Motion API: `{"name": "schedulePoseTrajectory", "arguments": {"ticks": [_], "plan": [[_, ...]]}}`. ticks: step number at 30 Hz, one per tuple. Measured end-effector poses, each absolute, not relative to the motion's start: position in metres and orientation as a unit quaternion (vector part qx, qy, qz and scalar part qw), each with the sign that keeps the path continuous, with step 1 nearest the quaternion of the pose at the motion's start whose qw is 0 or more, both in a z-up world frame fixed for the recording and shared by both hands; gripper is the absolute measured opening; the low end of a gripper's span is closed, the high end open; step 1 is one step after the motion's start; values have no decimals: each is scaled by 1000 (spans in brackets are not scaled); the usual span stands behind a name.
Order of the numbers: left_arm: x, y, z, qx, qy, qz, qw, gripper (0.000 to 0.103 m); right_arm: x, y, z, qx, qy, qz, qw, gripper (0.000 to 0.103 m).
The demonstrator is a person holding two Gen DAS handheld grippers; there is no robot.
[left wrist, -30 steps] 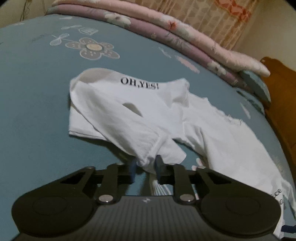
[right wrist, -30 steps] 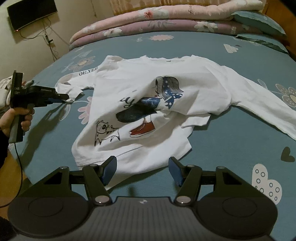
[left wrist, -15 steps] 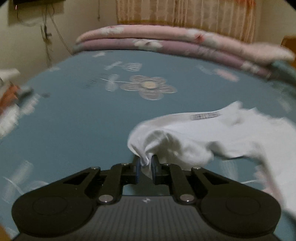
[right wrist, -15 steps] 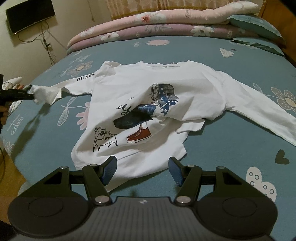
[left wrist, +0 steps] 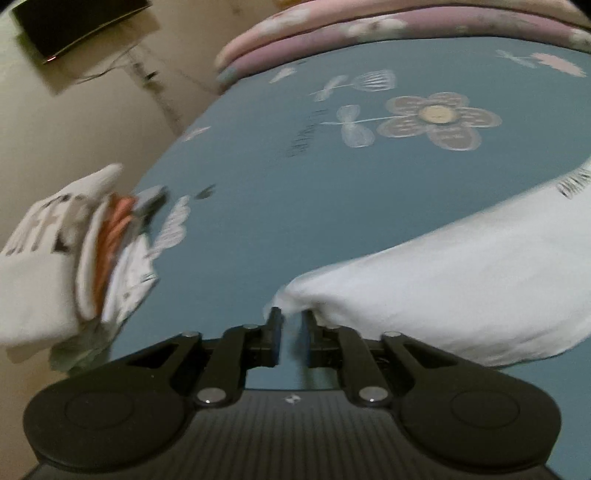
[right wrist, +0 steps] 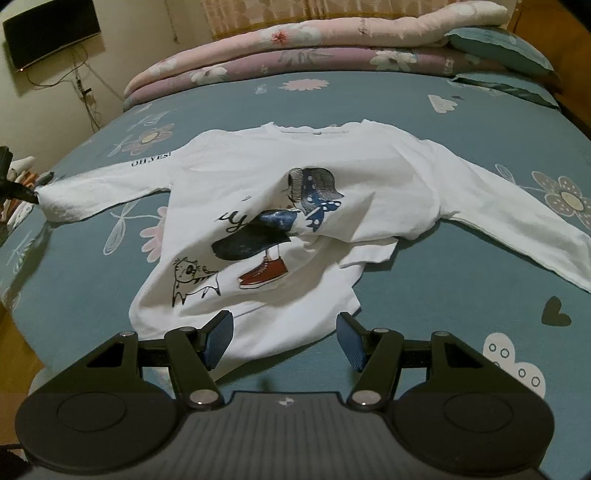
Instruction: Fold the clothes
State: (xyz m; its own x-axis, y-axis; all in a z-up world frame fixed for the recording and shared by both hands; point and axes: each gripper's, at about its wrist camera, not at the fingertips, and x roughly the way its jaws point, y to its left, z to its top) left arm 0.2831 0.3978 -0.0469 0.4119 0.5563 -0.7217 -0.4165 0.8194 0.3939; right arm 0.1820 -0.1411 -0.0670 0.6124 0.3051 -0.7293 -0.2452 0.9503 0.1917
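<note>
A white long-sleeved shirt [right wrist: 295,206] with a printed girl, cat and red shoe lies face up on the blue bed sheet [right wrist: 461,332], both sleeves spread out. My left gripper [left wrist: 291,322] sits at the cuff of the "OH,YES!" sleeve [left wrist: 443,288]; its jaws stand slightly apart with the cuff edge at the tips, so the grip looks loose. In the right wrist view it shows at the far left [right wrist: 22,192] by the sleeve end [right wrist: 59,203]. My right gripper [right wrist: 284,332] is open and empty, just above the shirt's bottom hem.
A pile of folded clothes [left wrist: 74,258] sits at the bed's left edge. Folded pink and purple quilts [right wrist: 314,48] and pillows [right wrist: 498,48] line the far side. A dark screen [right wrist: 51,33] hangs on the wall.
My left gripper has pulled the crumpled sleeve out to the left until it lies straight, and its jaws have parted slightly. The right gripper has stayed open near the hem.
</note>
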Motion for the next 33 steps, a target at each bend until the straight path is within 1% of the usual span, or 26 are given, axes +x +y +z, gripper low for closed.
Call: {"name": "schedulePoseTrajectory", "arguments": {"ticks": [1,2,3,8,10,11,12,14,19,22,25,26,27,29,33], "plan": [[281,404,-46,58,454,294,839,3,182,-141,-68,37,413,153,897,66],[278,409,-45,39,450,297,841,8,182,-141,-68,36,413,153,897,66],[275,415,-44,21,446,299,843,10,182,-141,-68,36,414,153,897,66],[256,418,-54,-82,434,265,857,11,182,-139,-69,37,415,158,895,67],[248,419,-58,-123,428,249,860,16,182,-138,-69,36,416,160,895,68],[244,419,-60,-143,424,241,861,22,182,-137,-69,35,416,161,894,69],[240,419,-62,-164,421,233,861,31,182,-136,-69,34,416,162,894,69],[237,424,-73,-214,413,223,857,41,182,-135,-69,33,417,164,894,69],[244,430,-96,-270,387,252,845,40,181,-132,-68,30,416,164,894,69],[255,425,-104,-258,376,268,849,42,181,-132,-68,27,418,159,894,69],[261,421,-105,-251,360,278,854,38,181,-133,-69,28,420,159,893,69],[262,420,-105,-252,357,278,855,27,180,-132,-69,27,421,159,893,69],[262,420,-104,-258,356,274,855,13,180,-132,-69,25,421,159,893,69],[257,419,-102,-273,343,267,858,12,180,-131,-69,24,421,161,892,69],[231,413,-84,-269,311,285,866,11,182,-132,-69,29,421,163,892,70]]}}
